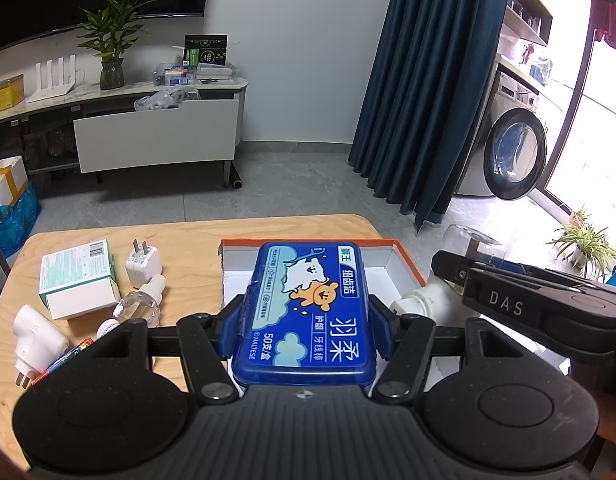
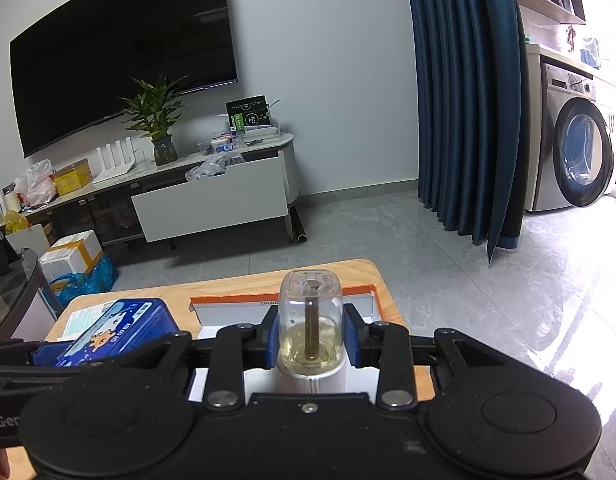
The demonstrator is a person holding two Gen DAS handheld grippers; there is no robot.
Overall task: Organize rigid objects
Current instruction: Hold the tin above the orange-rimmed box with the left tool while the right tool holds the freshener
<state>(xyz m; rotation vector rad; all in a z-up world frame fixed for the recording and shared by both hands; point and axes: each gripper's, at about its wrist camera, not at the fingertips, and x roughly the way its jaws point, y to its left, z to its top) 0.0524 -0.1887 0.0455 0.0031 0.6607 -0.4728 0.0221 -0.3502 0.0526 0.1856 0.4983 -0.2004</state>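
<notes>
My left gripper [image 1: 305,330] is shut on a flat blue floss-pick box [image 1: 305,312] with cartoon print, held above the near edge of an orange-rimmed white carton [image 1: 392,264]. In the right wrist view the same blue box [image 2: 115,330] shows at the left. My right gripper [image 2: 311,334] is shut on a clear bottle [image 2: 311,320] with yellowish liquid, a wick and a white base, tipped with its bottom toward the carton [image 2: 360,300]. From the left wrist view the right gripper [image 1: 440,280] comes in from the right, and its white bottle base [image 1: 420,302] pokes over the carton.
On the wooden table [image 1: 187,252] left of the carton lie a green-and-white box [image 1: 77,278], a white charger plug [image 1: 143,266], a second clear refill bottle [image 1: 141,304], a white plug-in heater [image 1: 33,340] and a small red pack [image 1: 65,362]. The floor lies beyond the table's far edge.
</notes>
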